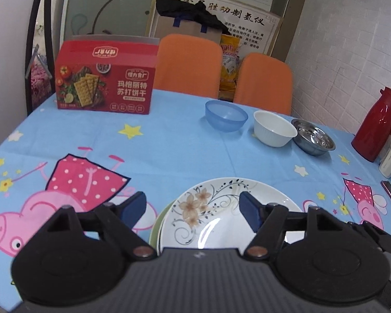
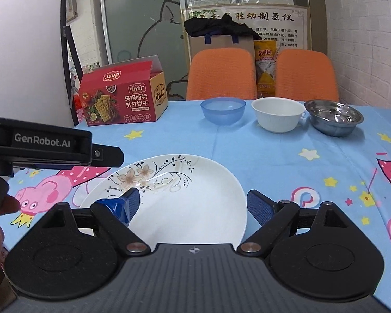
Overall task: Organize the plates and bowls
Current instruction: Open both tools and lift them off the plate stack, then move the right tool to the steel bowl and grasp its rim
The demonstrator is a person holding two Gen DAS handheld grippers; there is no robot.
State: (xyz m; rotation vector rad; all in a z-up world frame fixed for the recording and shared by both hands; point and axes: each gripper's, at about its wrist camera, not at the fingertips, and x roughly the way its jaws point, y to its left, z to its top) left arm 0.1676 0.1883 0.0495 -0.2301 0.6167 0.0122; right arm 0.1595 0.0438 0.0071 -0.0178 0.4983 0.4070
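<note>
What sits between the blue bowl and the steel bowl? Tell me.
The white bowl sits between the blue bowl and the steel bowl; the right wrist view shows it clearest.

Left gripper (image 1: pixel 193 210): black plastic body with a ribbed dark grey centre panel and two round black housings, one on each side. Angular black linkage arms run from copper-coloured pivot pins to two fingers faced with dark blue pads (image 1: pixel 249 210). Small screws sit at the upper linkage joints.

Right gripper (image 2: pixel 191 206): same construction, with silver pivot pins, a small cross mark on the ribbed panel, and textured blue pads (image 2: pixel 258 207); the left pad is wrapped in glossy blue tape.

In the right wrist view, the left gripper's black side carries white "GenRobot.AI" lettering and one screw.
</note>
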